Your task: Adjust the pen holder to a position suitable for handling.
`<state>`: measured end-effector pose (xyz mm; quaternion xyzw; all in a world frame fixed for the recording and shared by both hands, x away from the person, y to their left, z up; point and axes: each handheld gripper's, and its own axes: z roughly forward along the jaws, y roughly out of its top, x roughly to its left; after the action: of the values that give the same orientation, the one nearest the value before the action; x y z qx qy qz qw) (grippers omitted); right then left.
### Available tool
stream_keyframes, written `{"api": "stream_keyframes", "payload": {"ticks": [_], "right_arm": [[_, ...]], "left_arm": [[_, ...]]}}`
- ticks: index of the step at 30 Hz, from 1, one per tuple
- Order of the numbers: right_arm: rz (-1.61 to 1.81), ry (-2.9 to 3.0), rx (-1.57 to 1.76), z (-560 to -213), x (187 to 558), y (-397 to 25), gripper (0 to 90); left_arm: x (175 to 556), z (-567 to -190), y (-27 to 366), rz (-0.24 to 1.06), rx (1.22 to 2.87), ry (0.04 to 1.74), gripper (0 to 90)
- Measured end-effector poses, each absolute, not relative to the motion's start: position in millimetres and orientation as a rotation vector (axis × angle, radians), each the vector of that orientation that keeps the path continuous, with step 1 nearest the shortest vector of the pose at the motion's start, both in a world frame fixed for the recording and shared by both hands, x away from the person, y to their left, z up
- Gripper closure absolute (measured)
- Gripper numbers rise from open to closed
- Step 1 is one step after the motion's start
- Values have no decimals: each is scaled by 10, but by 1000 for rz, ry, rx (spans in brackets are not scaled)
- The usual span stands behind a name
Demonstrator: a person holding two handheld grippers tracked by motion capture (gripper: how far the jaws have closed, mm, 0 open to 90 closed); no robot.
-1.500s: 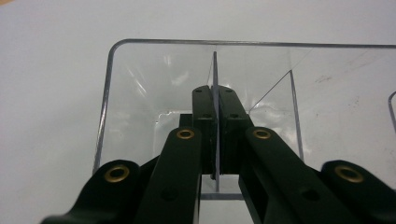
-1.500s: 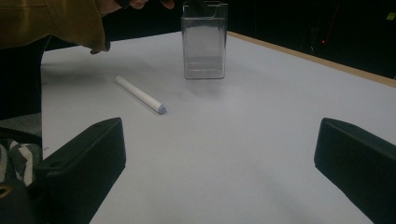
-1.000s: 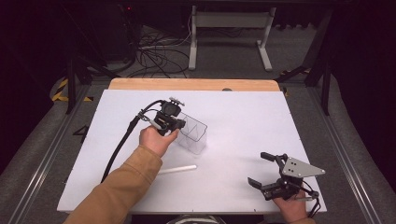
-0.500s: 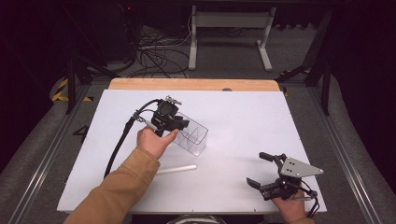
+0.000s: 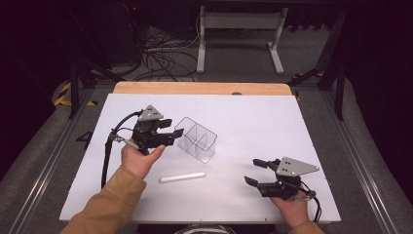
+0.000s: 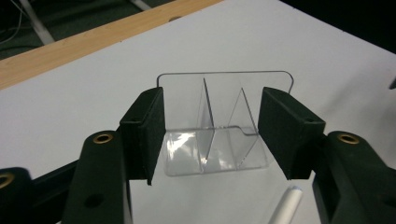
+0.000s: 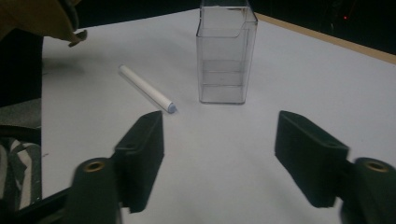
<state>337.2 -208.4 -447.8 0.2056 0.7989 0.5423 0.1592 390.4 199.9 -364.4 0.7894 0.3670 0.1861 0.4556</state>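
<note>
High view: white table top (image 5: pixel 253 117) with a wooden strip along its far edge. Clear divided box (image 5: pixel 196 139) stands just left of frame centre. White stick (image 5: pixel 182 177) lies flat below it, near but apart. Left gripper (image 5: pixel 176 136) sits left of centre, jaw tips at the box's left edge, spread; contact can't be confirmed from here. Left hand (image 5: pixel 139 158) and tan sleeve (image 5: pixel 104 204) come in from lower left, cable (image 5: pixel 108 151) looping off to the left. Right gripper (image 5: pixel 257 171) rests low at lower right, jaws apart, nothing between them, well away from box and stick. Right hand (image 5: pixel 292 208) at bottom edge.

Left gripper view: jaws wide apart, one either side of the clear divided box (image 6: pixel 219 126) in mid frame. Box sits between or just beyond the pads; pads look clear of its walls. Two inner partitions visible. End of the white stick (image 6: pixel 286 205) at lower right.

Right gripper view: jaws wide, holding nothing, bare table between them. Clear divided box (image 7: pixel 226 56) upright at top centre. White stick (image 7: pixel 145 87) lies diagonally upper left of centre, beside the box, not touching. Tan sleeve (image 7: pixel 42 16) in upper left corner.
</note>
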Motion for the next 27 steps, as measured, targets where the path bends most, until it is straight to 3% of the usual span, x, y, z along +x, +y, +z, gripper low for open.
{"api": "stream_keyframes", "payload": {"ticks": [2,3,4,8,27], "right_arm": [[1501,2294,590,-4439,3420,-1972,592],[1481,2295,591,-4431,3434,-1922,592],[1461,2299,590,-4427,3449,-1866,721],[1379,2358,554,-4419,3508,-1615,900],[1288,2489,520,-4617,3881,-716,900]], "left_arm": [[3786,-3720,2115,470,1921,882,390],[3786,-3720,2115,470,1921,882,383],[3714,-3777,2180,474,1904,867,377],[3579,-3896,2291,515,1886,836,347],[3288,-4220,2564,577,1863,848,265]]}}
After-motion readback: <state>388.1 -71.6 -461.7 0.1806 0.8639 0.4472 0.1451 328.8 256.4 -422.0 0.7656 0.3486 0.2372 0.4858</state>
